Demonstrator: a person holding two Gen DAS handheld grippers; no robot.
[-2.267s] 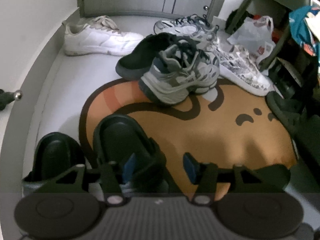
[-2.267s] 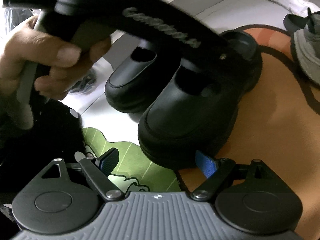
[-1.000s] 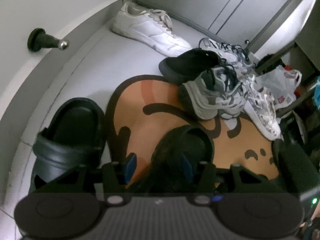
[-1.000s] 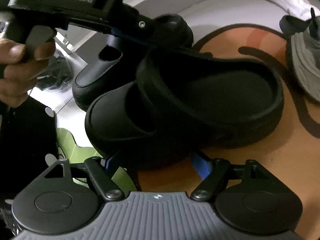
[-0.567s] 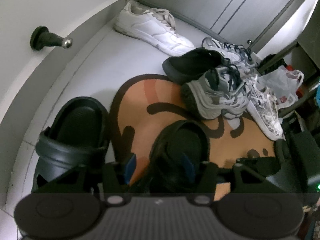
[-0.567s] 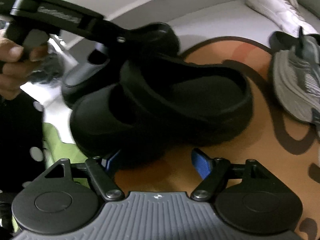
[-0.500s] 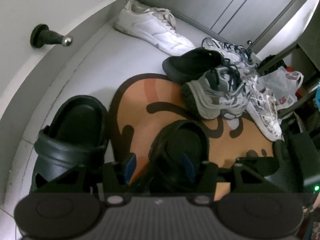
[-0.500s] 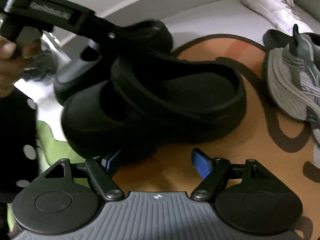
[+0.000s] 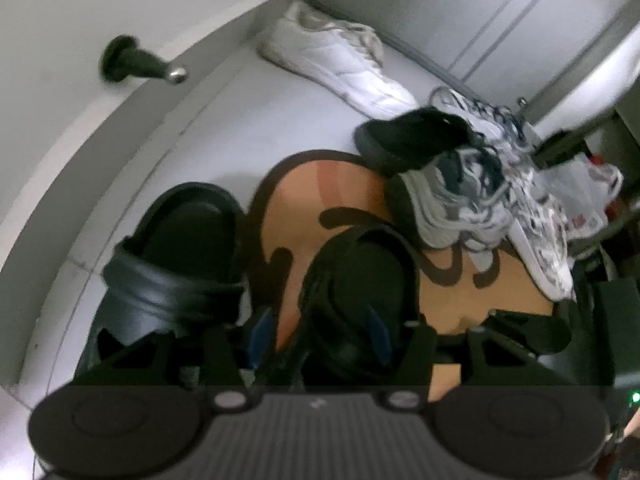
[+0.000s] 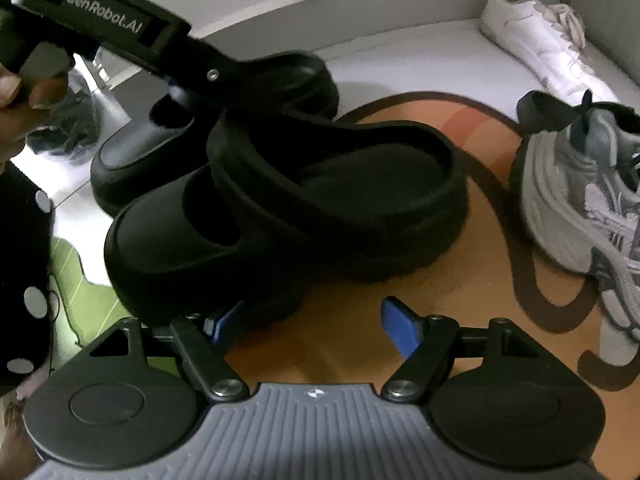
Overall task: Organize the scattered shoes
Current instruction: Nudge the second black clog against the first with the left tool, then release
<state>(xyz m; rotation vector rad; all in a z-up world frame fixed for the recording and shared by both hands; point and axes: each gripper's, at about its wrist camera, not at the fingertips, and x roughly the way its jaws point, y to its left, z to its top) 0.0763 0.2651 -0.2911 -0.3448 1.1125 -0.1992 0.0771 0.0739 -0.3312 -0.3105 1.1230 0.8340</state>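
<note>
A black clog [image 9: 360, 280] lies tilted on the orange mat [image 9: 340, 196], and my left gripper [image 9: 319, 332] is shut on its side wall, one blue pad inside the shoe and one outside. In the right wrist view the same clog [image 10: 328, 200] is tipped up at the heel, the left gripper's handle [image 10: 104, 20] reaching in from the upper left. Its twin clog [image 9: 172, 248] stands flat on the grey floor beside it, toward the wall. My right gripper [image 10: 312, 326] stands open over the mat, just in front of the held clog's toe.
A white sneaker [image 9: 336, 64] lies along the far wall. A black shoe [image 9: 412, 136], a grey sneaker [image 9: 452, 196] and a patterned white sneaker [image 9: 540, 232] are piled at the mat's far edge. A door stopper [image 9: 136, 62] juts from the wall. A green mat [image 10: 80, 280] lies left.
Earlier the left gripper stood open beside the clog, which sat flat; now it grips the clog, tipped up. In the last second the right view swung slightly right, showing more grey sneaker.
</note>
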